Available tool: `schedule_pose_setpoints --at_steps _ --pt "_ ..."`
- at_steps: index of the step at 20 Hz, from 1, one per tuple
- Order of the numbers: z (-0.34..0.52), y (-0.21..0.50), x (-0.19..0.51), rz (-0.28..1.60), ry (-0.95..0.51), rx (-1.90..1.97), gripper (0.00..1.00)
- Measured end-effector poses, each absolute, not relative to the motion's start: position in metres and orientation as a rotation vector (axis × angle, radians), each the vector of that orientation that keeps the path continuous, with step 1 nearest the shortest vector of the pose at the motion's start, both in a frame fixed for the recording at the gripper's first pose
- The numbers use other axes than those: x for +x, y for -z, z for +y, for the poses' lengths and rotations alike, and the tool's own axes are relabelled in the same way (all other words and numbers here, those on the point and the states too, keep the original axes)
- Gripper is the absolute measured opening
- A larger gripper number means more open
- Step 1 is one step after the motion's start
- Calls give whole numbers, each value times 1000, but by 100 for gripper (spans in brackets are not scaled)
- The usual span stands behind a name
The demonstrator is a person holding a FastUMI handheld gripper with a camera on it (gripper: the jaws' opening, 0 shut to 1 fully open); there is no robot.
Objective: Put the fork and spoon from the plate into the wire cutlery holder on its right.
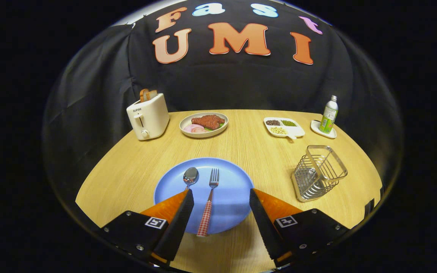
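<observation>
Spread wide apart, the fingers (221, 196) hold nothing and hang low over the near edge of a blue plate (237, 185) on the wooden table (127, 170). Between them lies the fork (208, 204), its checked handle nearest the camera and its tines pointing away. Just beside it, close to the left finger, the spoon (190, 176) shows its bowl beyond that fingertip, while its handle is hidden behind the finger. Off to the right of the plate, well apart from it, stands the wire cutlery holder (318, 172), tilted slightly. Farther back sit a toaster (148, 116), a plate of food (203, 124), a divided dish (283, 127) and a bottle (329, 114).
</observation>
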State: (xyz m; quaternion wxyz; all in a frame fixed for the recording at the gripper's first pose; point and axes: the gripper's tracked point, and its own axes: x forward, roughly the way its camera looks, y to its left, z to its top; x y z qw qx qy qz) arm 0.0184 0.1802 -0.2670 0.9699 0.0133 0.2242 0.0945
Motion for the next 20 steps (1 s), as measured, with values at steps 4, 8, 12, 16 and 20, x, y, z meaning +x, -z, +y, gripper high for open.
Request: schedule_pose_setpoints --at_steps 4,8,12,16,20 --pt "188 290 22 498 -196 17 80" --pt "195 310 22 546 -209 14 69" --pt "201 323 23 582 -223 -7 57" --pt "202 329 26 608 -217 -12 39" --pt "199 324 28 620 -200 3 14"
